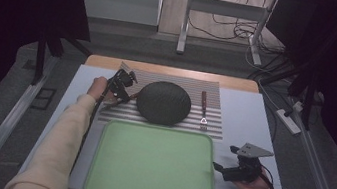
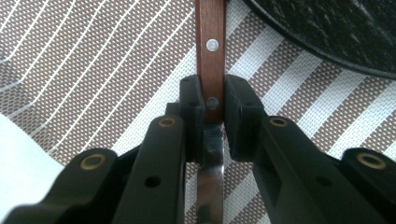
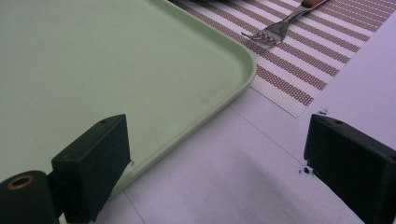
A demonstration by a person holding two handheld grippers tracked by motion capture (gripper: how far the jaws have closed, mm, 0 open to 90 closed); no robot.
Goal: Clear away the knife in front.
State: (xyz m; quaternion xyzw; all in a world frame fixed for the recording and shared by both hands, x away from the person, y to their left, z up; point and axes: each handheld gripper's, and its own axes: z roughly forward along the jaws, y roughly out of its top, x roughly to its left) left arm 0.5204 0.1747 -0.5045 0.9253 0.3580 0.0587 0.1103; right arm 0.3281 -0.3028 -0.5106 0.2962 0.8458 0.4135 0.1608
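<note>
Left jaws clamped across the wooden-handled steel knife [image 2: 211, 70], where handle meets blade.
Knife lies on the brown-and-white striped woven placemat [image 2: 93, 70], long axis running straight out between the pads, just left of the dark round plate [image 1: 163, 102]. Left gripper [image 1: 122, 85] reaches forward, tilted down. Right gripper [image 1: 226, 170] idles wide open, holding nothing, beside the pale green plastic tray [image 1: 107, 186].

— Where does the high view sit?
— Above the near side, looking forward and down on the whole table [image 1: 249, 116].
— The gripper views?
— Low and close: left looks straight down at the mat [image 2: 93, 60]; right looks level across the tray [image 3: 116, 60].
— Shared?
— Mat, tray, fork [image 3: 271, 32].
</note>
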